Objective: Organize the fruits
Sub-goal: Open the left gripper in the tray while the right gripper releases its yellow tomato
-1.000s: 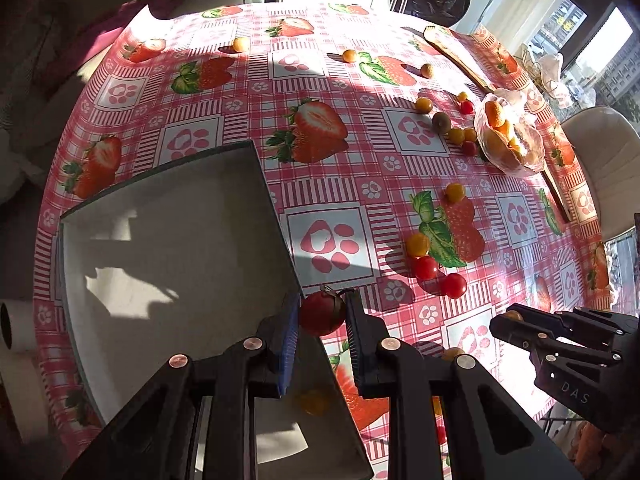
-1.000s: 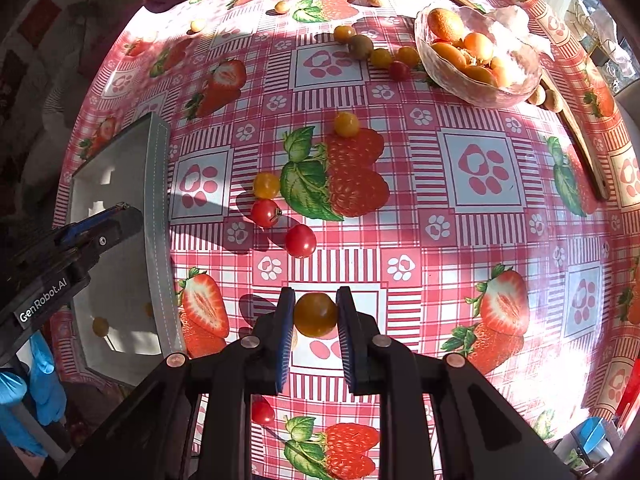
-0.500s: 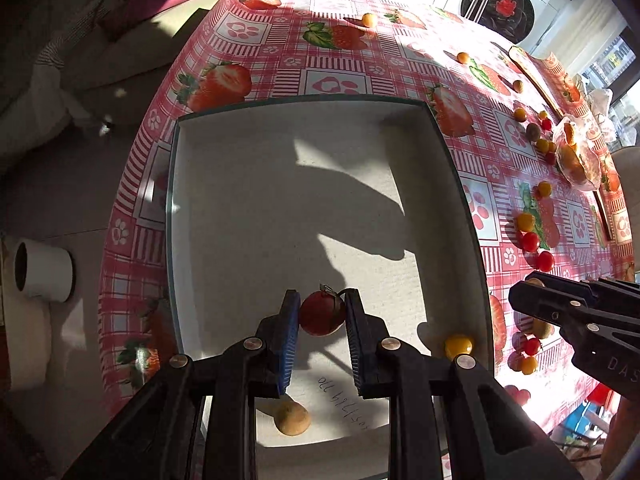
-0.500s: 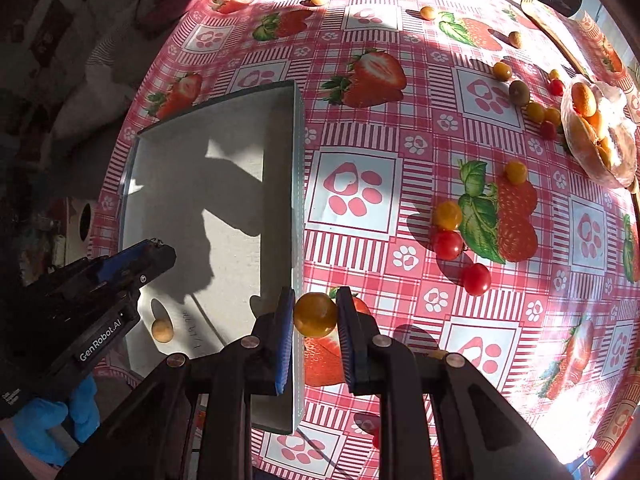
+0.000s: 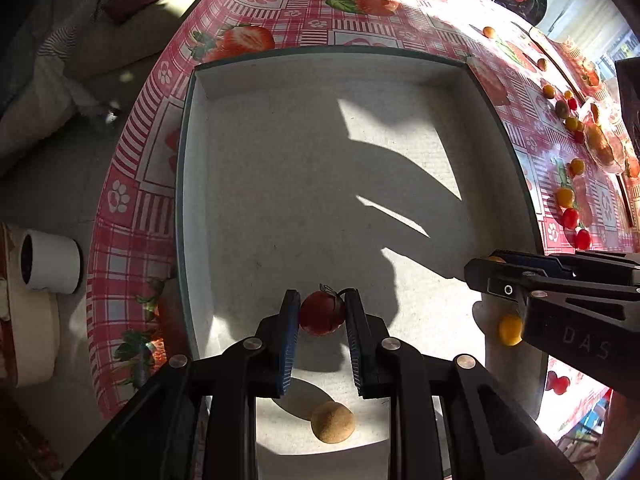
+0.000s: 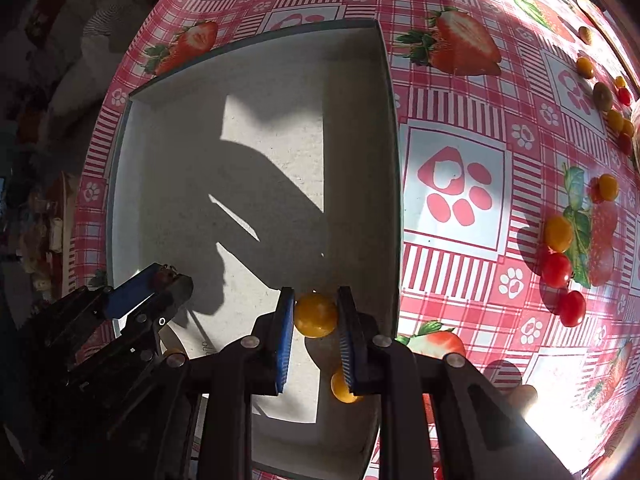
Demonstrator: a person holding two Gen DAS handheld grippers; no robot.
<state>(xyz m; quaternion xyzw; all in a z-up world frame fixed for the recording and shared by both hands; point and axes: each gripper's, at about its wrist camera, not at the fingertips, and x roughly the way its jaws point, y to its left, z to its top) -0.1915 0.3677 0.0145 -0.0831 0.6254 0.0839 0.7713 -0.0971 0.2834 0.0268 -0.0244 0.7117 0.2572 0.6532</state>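
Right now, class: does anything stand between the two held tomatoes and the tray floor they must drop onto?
Nothing visible does. The red tomato and yellow tomato hang over bare tray floor; the tan fruit and another yellow one lie nearer the camera.

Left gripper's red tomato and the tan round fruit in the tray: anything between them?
Left wrist view: only bare tray floor separates the red tomato from the tan fruit.

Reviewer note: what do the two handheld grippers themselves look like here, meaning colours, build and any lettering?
Both are black plastic with angular linkage arms and silver rivets. The left gripper and right gripper each have two flat fingers faced with ribbed blue pads. From the left wrist view the right one's side reads "DAS". No cables or sleeves show.
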